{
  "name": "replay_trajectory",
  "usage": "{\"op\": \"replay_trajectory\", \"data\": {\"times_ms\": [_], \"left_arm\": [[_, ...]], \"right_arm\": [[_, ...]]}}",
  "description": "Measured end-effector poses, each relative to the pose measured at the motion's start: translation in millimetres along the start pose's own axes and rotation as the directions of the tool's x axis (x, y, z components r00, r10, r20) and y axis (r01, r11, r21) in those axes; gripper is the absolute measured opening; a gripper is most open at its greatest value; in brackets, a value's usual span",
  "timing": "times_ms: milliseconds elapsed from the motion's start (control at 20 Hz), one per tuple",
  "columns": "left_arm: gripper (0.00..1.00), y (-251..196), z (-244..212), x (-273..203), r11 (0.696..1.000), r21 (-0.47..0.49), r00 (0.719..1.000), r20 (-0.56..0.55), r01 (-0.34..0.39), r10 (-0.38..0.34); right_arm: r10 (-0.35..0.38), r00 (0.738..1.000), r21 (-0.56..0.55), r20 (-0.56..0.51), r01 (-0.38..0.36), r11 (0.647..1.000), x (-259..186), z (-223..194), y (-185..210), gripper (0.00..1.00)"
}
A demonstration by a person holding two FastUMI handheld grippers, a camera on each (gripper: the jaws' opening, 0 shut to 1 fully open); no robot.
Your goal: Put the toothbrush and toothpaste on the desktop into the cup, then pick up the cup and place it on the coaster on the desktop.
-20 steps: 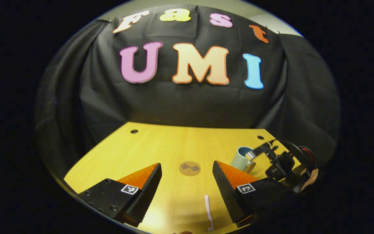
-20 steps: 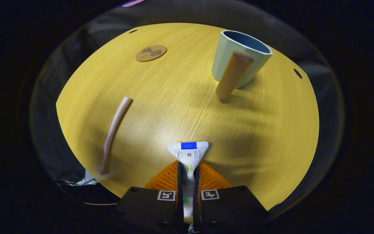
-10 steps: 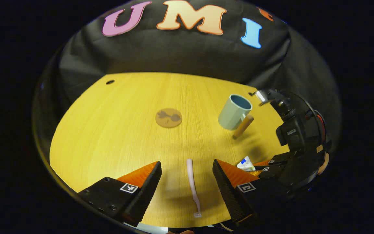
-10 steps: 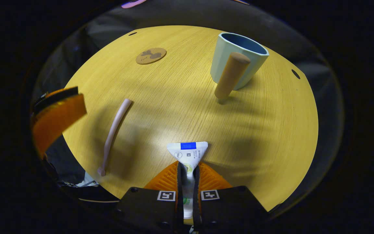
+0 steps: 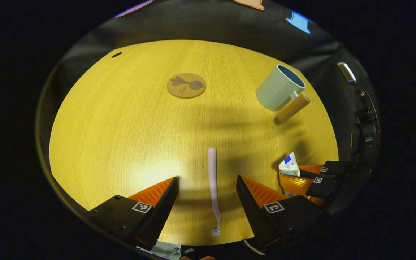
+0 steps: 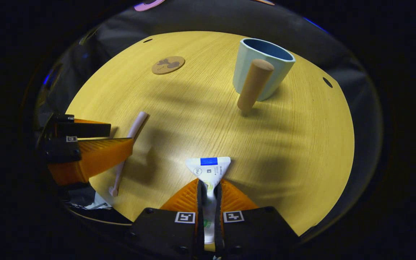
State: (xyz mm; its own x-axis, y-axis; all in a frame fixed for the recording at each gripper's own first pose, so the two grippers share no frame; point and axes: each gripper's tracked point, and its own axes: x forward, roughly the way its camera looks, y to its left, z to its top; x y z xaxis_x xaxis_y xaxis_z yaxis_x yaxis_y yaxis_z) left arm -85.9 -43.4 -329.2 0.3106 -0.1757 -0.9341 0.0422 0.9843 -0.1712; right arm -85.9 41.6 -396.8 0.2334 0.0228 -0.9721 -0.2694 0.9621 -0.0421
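Left gripper view is showing the pale pink toothbrush [image 5: 212,187] lying flat on the yellow wooden desktop [image 5: 121,137], its bristled head toward the near edge, and the left gripper [image 5: 207,189] is hovering with its jaws spread wide, one finger on each side of the toothbrush and neither touching it. To the right of the toothbrush, the right gripper [image 5: 294,172] is pinching the white toothpaste tube [image 5: 289,164]. In the right gripper view, that right gripper [image 6: 208,187] is clamping both fingers on the toothpaste tube [image 6: 208,169], whose flat crimped end with a blue band is sticking out ahead of the fingertips above the desktop [image 6: 294,144]. Left of the tube, the toothbrush [image 6: 128,148] is lying partly behind the left gripper [image 6: 121,139]. Beyond the toothbrush, the round brown coaster [image 5: 186,85] is sitting alone on the desktop, well apart from it. Right of the coaster, the pale green cup [image 5: 279,92] is standing upright, its wooden peg handle [image 5: 291,107] slanting toward the desktop.
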Motion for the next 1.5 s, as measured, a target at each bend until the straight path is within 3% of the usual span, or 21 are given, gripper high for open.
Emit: {"op": "replay_trajectory", "data": {"times_ms": [100,300,450,500,800,900,950,1050,1150,1500], "left_arm": [[0.96,1,-5,4,1.000,0.011,0.999,-0.036,-0.019,0.020],[0.95,8,-11,7,0.996,0.043,0.992,-0.092,-0.077,0.080],[0.88,11,-14,9,0.988,0.100,0.981,-0.145,-0.117,0.131],[0.88,8,-12,11,0.987,0.110,0.979,-0.154,-0.119,0.136],[0.82,13,-8,11,0.986,0.116,0.979,-0.151,-0.119,0.136],[0.56,17,-3,12,0.986,0.111,0.983,-0.123,-0.124,0.138],[0.29,18,2,13,0.987,0.094,0.987,-0.090,-0.127,0.136],[0.05,17,3,13,0.988,0.112,0.991,-0.057,-0.110,0.117],[0.00,16,2,13,0.982,0.155,0.993,-0.038,-0.105,0.112],[0.00,15,3,13,0.980,0.177,0.995,-0.041,-0.087,0.095]], "right_arm": [[0.002,1.000,-0.003,0.001,-0.002,1.000,0,0,0,0.11],[0.006,1.000,-0.006,0.002,-0.006,1.000,0,0,0,0.14],[0.008,1.000,-0.006,0.004,-0.008,1.000,-1,1,0,0.14],[0.009,1.000,-0.007,0.005,-0.009,1.000,0,1,0,0.11],[0.014,1.000,-0.014,0.005,-0.014,1.000,0,1,0,0.14],[0.015,1.000,-0.016,0.004,-0.015,1.000,0,1,0,0.14],[0.016,1.000,-0.017,0.004,-0.016,1.000,-1,2,0,0.14],[0.016,1.000,-0.019,0.004,-0.016,1.000,0,1,0,0.14],[0.015,1.000,-0.023,0.005,-0.015,1.000,0,2,0,0.14],[0.007,1.000,-0.056,0.018,-0.006,0.998,0,2,0,0.11]]}}
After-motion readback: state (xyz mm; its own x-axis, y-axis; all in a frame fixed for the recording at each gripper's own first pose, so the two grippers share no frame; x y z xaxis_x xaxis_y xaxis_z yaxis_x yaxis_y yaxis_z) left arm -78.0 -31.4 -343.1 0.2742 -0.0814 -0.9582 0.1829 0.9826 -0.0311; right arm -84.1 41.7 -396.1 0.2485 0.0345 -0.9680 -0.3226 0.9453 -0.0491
